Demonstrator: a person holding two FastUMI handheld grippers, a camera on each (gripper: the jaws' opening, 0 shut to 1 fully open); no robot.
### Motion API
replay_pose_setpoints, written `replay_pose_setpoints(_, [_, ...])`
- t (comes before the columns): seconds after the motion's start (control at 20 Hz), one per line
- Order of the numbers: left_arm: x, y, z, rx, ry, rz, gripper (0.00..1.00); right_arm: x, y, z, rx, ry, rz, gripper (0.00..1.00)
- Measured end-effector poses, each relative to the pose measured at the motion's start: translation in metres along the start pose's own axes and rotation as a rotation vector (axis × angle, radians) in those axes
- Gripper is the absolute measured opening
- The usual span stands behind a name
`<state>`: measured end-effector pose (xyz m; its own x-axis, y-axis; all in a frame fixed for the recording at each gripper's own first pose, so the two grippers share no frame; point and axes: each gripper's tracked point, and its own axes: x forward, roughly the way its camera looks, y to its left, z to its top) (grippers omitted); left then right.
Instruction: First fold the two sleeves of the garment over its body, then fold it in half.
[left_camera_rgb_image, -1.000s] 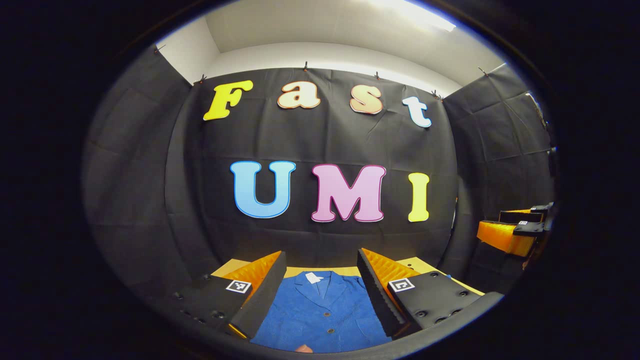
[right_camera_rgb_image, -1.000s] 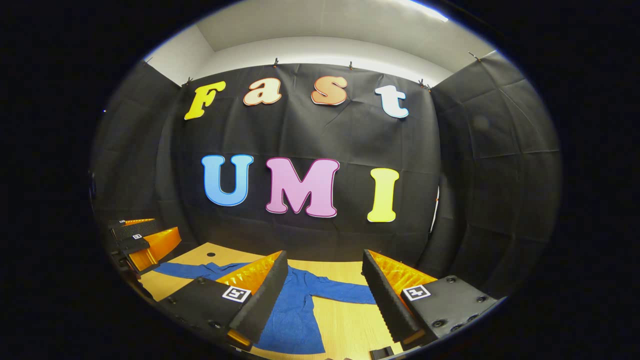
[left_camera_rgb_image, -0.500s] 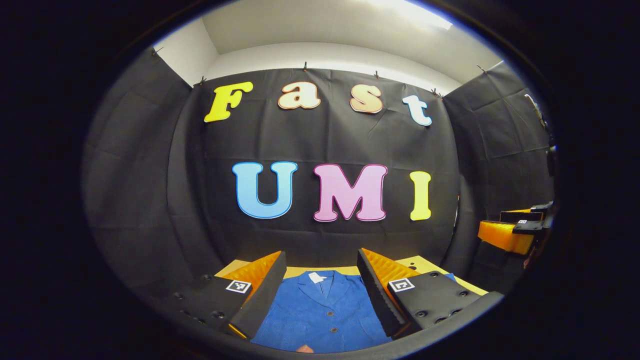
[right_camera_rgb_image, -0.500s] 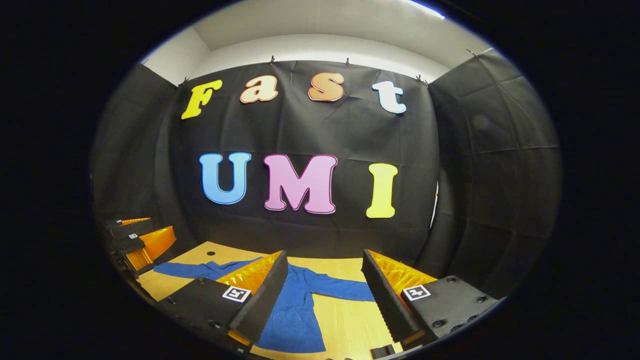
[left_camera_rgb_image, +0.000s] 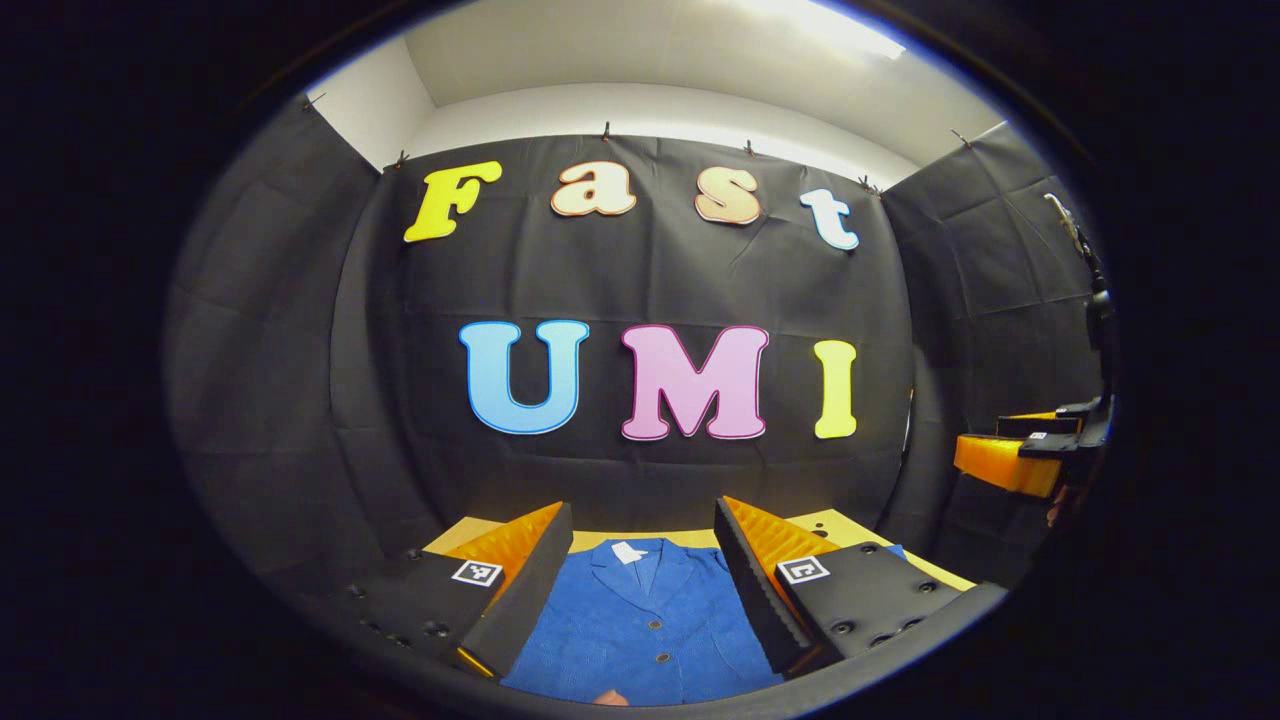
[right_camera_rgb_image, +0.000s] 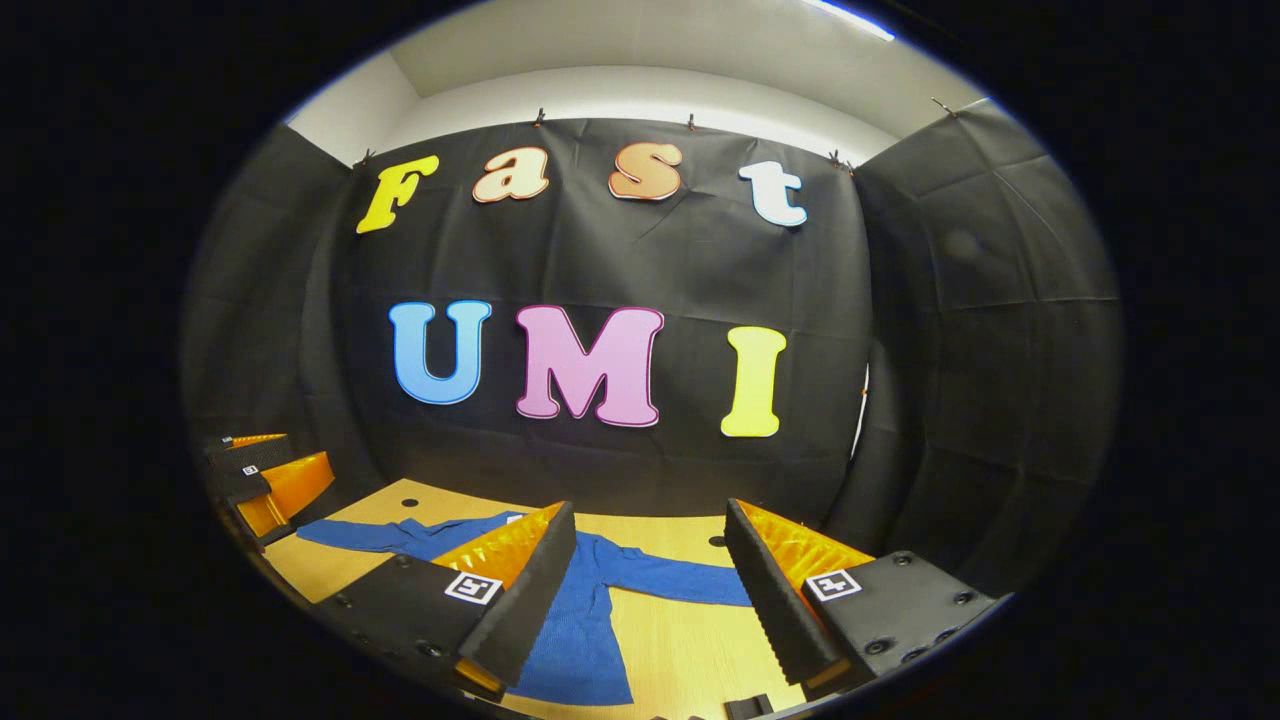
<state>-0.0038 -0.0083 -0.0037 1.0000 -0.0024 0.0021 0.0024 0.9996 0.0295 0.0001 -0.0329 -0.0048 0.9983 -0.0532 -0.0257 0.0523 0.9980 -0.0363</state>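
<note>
Blue garment lying flat on wooden table, sleeves spread; left gripper and right gripper hovering wide open, holding nothing; risking, on judgement, pinching 2 layers or dragging body askew if gripping carelessly

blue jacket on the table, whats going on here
A person holds a two-finger gripper in each hand above a blue jacket spread flat, front up, on a wooden table. Both sleeves lie stretched out to the sides, so no fold has been made yet. The left gripper hangs open over the jacket's chest, and the right gripper hangs open above the body and one sleeve. Neither grips the cloth.
</note>
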Motion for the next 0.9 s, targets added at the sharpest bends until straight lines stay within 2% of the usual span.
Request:
replay_pose_setpoints(0.05, [0.0,0.0,0.001,-0.001,-0.001,0.001,0.82,0.0,-0.001,0.0,0.005,-0.002,-0.002,0.94])
replay_pose_setpoints(0.1, [0.0,0.0,0.0,-0.002,-0.001,0.002,0.82,0.0,-0.001,0.0,0.009,-0.002,-0.002,0.86])
replay_pose_setpoints(0.15, [0.0,0.001,0.0,-0.002,-0.002,0.004,0.82,0.001,0.0,-0.001,0.012,-0.001,0.0,0.94])
replay_pose_setpoints(0.3, [-0.001,0.003,-0.001,-0.004,-0.001,0.009,0.82,0.002,-0.001,-0.003,0.019,0.003,0.006,0.94])
replay_pose_setpoints(0.35, [-0.002,0.004,-0.001,-0.004,0.001,0.01,0.82,0.003,-0.002,-0.003,0.029,-0.001,0.006,0.86])
replay_pose_setpoints(0.4, [-0.003,0.004,-0.002,-0.005,0.001,0.011,0.82,0.004,-0.004,-0.002,0.04,-0.004,0.003,0.94])
replay_pose_setpoints(0.6, [-0.003,0.006,-0.004,-0.012,0.003,0.024,0.82,0.013,-0.017,-0.01,0.058,-0.004,-0.011,0.94])
replay_pose_setpoints(0.9, [-0.003,0.009,0.001,-0.017,-0.002,0.038,0.82,0.059,-0.058,-0.029,0.088,0.051,-0.048,0.95])
